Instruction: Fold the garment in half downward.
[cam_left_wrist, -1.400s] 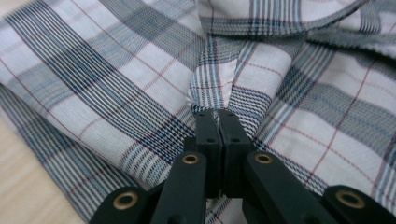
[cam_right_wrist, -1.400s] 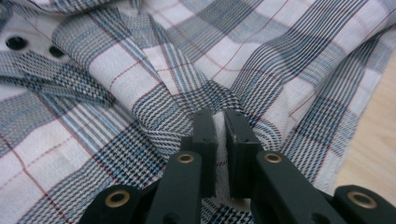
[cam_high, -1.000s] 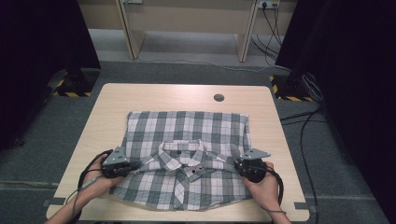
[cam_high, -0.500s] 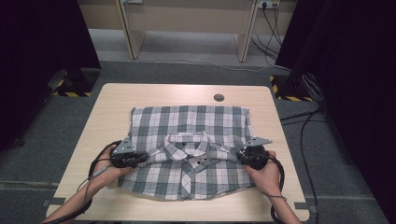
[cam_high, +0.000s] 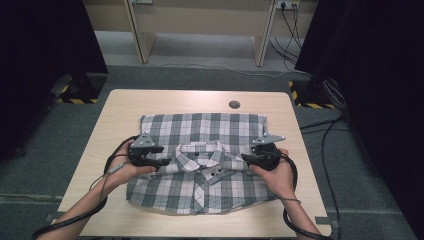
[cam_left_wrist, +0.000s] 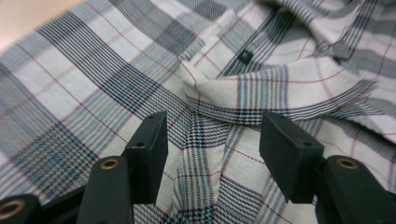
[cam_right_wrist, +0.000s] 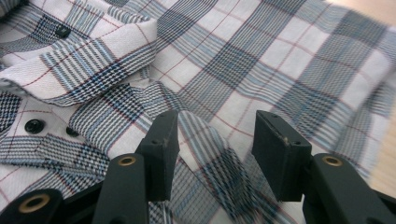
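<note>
Plaid shirt (cam_high: 200, 160): collar toward 12 o'clock, long axis 12 to 6.
Left gripper (cam_high: 159, 161): jaws apart.
Right gripper (cam_high: 246, 158): jaws apart.

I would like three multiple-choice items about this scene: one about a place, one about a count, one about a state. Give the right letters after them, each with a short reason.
1. Where does the small dark round hole in the light wooden table lie?
A. beyond the shirt's far edge
B. under the left gripper
C. at the near edge

2. How many hand-held black grippers are over the folded checked shirt in white, grey and blue?
A. one
B. two
C. three

3. How do the jaws of the left gripper stand?
A. shut flat together
B. apart, with a ridge of cloth between them
C. clamped on a button

Answers: 1 A, the hole is on bare wood past the shirt. 2 B, the left gripper and the right gripper flank the collar. 3 B, the left gripper view shows a wide gap over raised fabric.
</note>
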